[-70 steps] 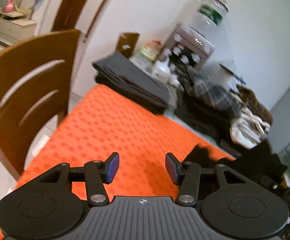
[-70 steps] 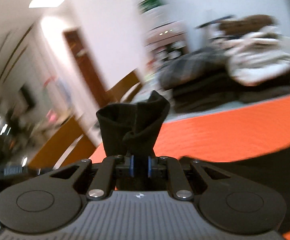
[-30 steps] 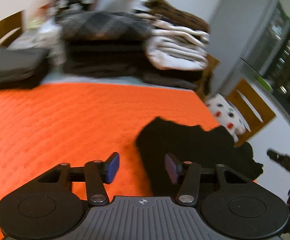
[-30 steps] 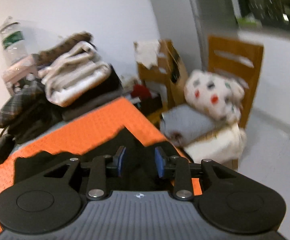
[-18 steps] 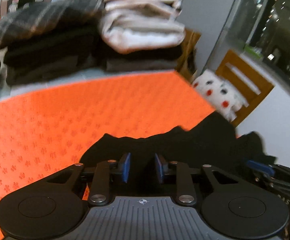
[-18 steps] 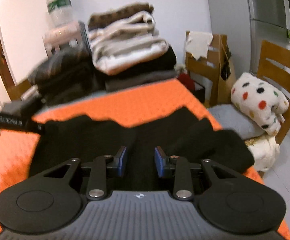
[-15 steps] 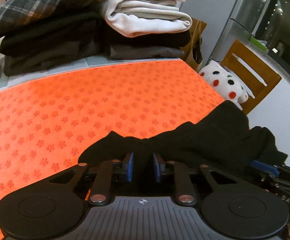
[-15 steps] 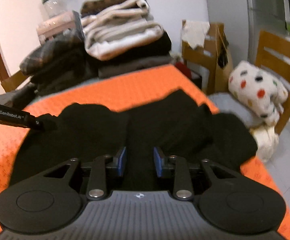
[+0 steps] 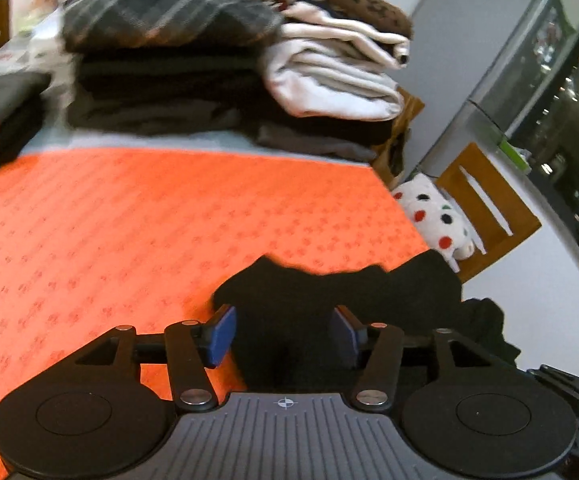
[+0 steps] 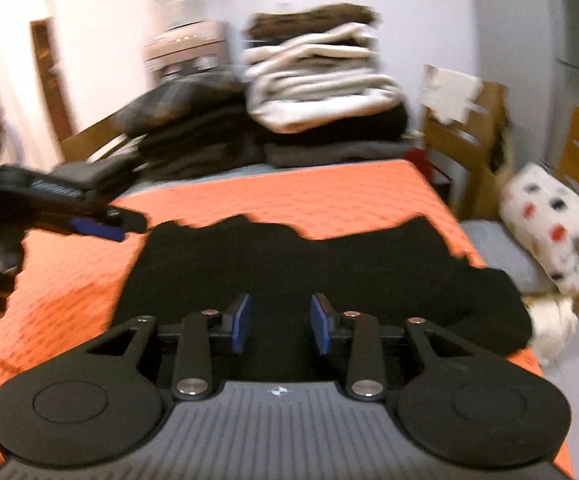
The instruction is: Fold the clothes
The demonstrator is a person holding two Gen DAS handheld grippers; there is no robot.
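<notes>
Black garment (image 10: 321, 276): lying spread on the orange cloth (image 9: 129, 232) at its right-hand end, one edge drooping over the side toward the spotted cushion (image 10: 549, 236). Left gripper (image 9: 285, 330) and right gripper (image 10: 279, 322): both over the near edge of the garment, jaws opening, blue pads apart and pressing on nothing, cloth released beneath them. Behind: stack of folded clothes (image 9: 217, 76) at the far edge of the table.

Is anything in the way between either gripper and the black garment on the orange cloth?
Nothing visible. The black garment lies directly under the left gripper and right gripper; both sets of jaws are opening, pads clear of the fabric.
</notes>
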